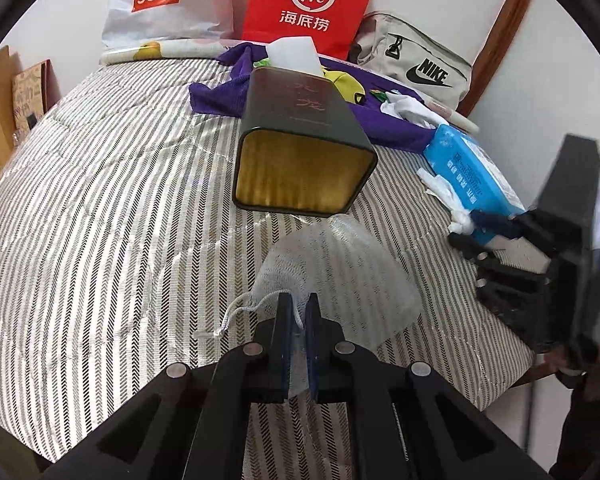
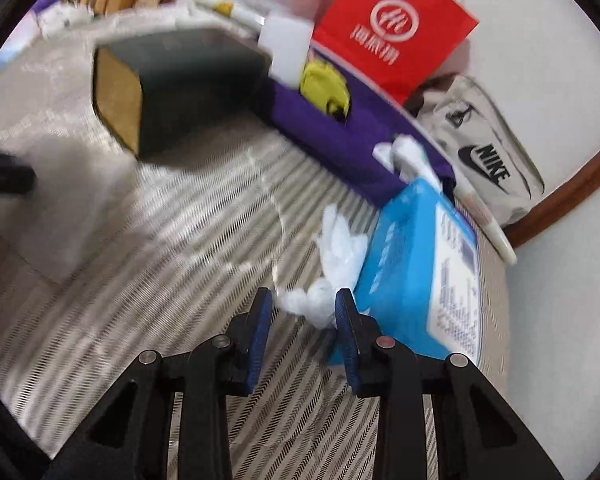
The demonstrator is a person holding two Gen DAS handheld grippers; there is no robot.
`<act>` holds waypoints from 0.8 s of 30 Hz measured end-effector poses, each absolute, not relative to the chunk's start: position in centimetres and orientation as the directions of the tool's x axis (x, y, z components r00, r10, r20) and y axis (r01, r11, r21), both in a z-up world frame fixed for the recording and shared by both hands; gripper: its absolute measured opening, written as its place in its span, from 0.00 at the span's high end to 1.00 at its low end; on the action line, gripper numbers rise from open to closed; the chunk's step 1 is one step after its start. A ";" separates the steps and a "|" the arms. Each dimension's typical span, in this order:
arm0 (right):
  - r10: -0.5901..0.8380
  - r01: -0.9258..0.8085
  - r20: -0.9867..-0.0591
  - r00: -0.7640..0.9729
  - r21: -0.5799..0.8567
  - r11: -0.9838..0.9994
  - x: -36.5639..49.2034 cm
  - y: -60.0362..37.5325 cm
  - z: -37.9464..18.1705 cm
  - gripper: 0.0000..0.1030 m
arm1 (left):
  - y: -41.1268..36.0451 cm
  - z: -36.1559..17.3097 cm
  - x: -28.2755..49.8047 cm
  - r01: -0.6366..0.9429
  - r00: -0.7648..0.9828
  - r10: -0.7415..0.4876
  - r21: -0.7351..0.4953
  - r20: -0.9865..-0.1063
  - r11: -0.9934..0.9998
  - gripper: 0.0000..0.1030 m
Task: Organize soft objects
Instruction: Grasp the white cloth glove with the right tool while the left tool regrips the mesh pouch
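Your left gripper (image 1: 296,300) pinches the mesh pouch (image 1: 332,276) by its neck, just off the bedcover (image 1: 100,184); box (image 1: 304,148) mouth sits at 12 — feed bottom first, w/o snagging the cord. Right gripper (image 2: 304,312) jaws spread around the crumpled tissue (image 2: 332,264); go slow.

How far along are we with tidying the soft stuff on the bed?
Early. Nothing looks put away: the dark box lies on its side, seemingly empty. In hand: the left gripper is shut on the mesh pouch; the right gripper is open around the crumpled tissue. Left: purple cloth, yellow item.
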State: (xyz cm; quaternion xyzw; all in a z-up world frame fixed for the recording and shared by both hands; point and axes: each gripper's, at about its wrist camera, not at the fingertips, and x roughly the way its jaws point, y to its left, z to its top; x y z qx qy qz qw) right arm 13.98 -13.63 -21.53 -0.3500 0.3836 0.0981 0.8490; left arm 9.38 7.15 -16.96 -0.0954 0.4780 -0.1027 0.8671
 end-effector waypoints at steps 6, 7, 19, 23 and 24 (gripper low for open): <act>-0.089 -0.412 -0.714 0.694 -0.495 0.765 14.3 -14.3 -21.3 0.89 | 7.2 -17.2 9.5 0.089 0.513 -0.283 -0.277 -0.810 0.957 0.94; -0.070 -0.417 -0.720 0.690 -0.475 0.775 14.3 -14.5 -21.1 0.90 | 7.2 -17.2 9.5 0.090 0.513 -0.282 -0.276 -0.811 0.957 0.94; 0.184 -0.477 -0.788 0.588 -0.155 0.865 8.3 -18.7 -18.5 0.91 | 7.4 -17.1 9.2 0.068 0.509 -0.279 -0.285 -0.814 0.956 0.94; 0.211 -0.441 -0.799 0.563 -0.075 0.894 6.7 -21.3 -18.5 0.91 | 7.5 -17.0 9.1 0.057 0.505 -0.275 -0.286 -0.818 0.956 0.93; 0.214 -0.434 -0.803 0.556 -0.061 0.899 6.4 -21.9 -18.7 0.90 | 7.4 -17.0 9.1 0.055 0.503 -0.273 -0.285 -0.820 0.957 0.92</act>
